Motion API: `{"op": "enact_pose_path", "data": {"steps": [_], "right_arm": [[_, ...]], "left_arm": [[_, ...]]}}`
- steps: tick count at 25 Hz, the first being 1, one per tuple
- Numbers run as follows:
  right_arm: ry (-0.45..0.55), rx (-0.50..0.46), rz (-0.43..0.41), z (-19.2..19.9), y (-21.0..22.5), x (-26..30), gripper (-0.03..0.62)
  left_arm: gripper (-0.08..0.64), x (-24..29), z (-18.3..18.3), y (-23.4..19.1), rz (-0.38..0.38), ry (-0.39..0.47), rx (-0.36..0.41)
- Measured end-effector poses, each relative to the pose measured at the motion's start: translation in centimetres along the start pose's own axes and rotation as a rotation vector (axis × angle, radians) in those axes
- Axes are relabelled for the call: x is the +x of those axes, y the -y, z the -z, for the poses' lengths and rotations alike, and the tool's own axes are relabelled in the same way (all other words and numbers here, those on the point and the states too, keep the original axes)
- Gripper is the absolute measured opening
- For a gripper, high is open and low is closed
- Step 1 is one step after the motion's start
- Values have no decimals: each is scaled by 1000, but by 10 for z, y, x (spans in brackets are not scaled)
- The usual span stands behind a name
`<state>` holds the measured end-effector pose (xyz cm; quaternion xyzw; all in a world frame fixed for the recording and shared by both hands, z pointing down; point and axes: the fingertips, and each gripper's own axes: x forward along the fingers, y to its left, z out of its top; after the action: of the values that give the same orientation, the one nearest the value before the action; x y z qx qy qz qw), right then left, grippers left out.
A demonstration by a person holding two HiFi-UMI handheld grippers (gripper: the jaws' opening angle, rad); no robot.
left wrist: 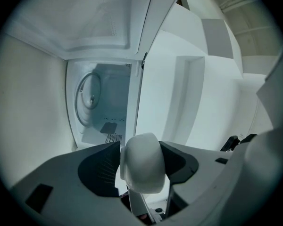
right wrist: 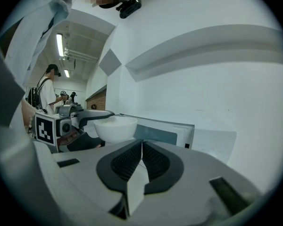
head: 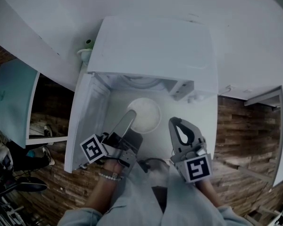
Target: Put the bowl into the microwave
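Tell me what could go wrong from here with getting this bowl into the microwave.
1. The left gripper pinches the bowl by its rim only, so it could tilt or slip.
2. In the left gripper view, the front frame of the microwave stands straight ahead of the bowl, which might clip it going in.

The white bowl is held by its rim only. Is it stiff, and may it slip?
The bowl looks stiff: its rim shows no bending between the left gripper's pads. Its smooth, glossy surface may slip, and pinched at one edge it could sag downward. It looks ceramic or hard plastic, so a knock on the microwave might chip it.
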<state>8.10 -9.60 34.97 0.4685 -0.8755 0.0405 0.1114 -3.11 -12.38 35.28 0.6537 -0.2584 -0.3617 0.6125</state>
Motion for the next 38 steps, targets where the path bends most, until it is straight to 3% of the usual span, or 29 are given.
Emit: {"op": "enact_pose_path", "data": {"steps": [5,14,31,38], "right_arm": [[-15,0,-41,4,-9,11,56],[-71,12,-130,13,-32,35,263],[-91,80,-190,24,-45,76,367],[-100,110,-159,31,-38,87,373]], "left_arm": [[244,10,-10,-9,-4,-2,4],[244,25,-18,-23,-10,-2,-22],[244,28,-28,-45,-54,-3,-13],[244,31,-29,-57,-78,-30,-2]]}}
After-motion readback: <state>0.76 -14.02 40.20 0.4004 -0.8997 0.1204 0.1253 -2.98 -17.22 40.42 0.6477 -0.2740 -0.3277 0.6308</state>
